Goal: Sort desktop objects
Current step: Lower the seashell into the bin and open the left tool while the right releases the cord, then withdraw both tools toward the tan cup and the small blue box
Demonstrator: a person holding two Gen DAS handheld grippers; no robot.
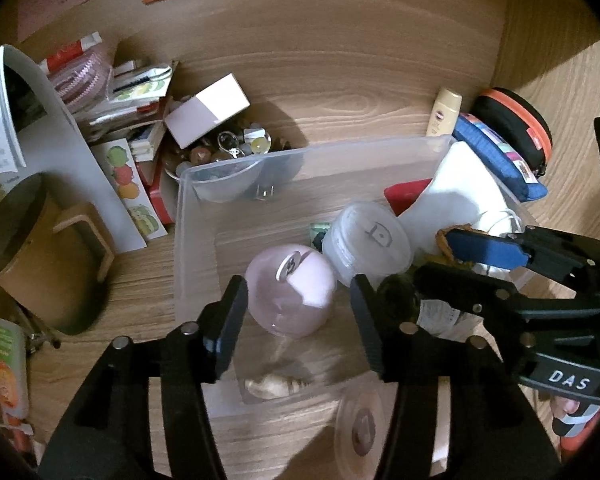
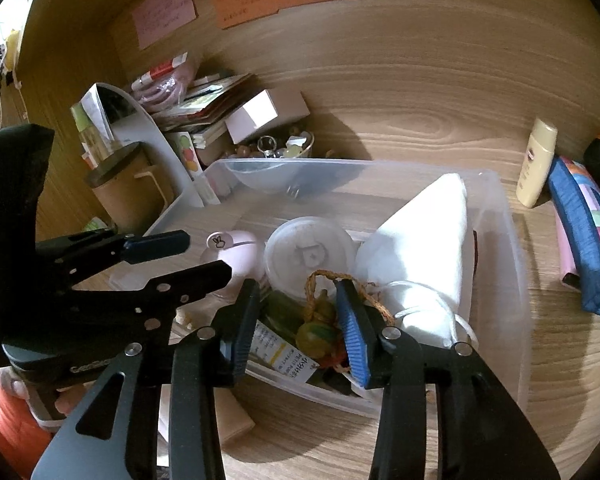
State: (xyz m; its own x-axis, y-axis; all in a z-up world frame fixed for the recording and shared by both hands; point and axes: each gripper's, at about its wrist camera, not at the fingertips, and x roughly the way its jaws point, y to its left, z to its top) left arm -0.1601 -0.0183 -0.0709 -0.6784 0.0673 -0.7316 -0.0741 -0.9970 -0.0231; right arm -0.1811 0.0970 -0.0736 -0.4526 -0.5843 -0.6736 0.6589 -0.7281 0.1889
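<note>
Both claws were apart: left claw (image 1: 298, 320) straddled the pink jar (image 1: 290, 294), right claw (image 2: 298, 320) the gourd charm (image 2: 318, 326), apparently ungripped. Risk: snagging its cord (image 2: 340, 280), tipping the round tub (image 2: 310, 256) inside the clear bin (image 2: 512, 280).

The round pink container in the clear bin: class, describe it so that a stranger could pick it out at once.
Start at the clear plastic bin on the wooden desk. Inside, toward its near left side, sits the round pink container, right beside a frosted white tub. Unlike that flat-lidded, pale tub, it is dome-shaped and pink, with a small round tag on top bearing a hand sign.
</note>
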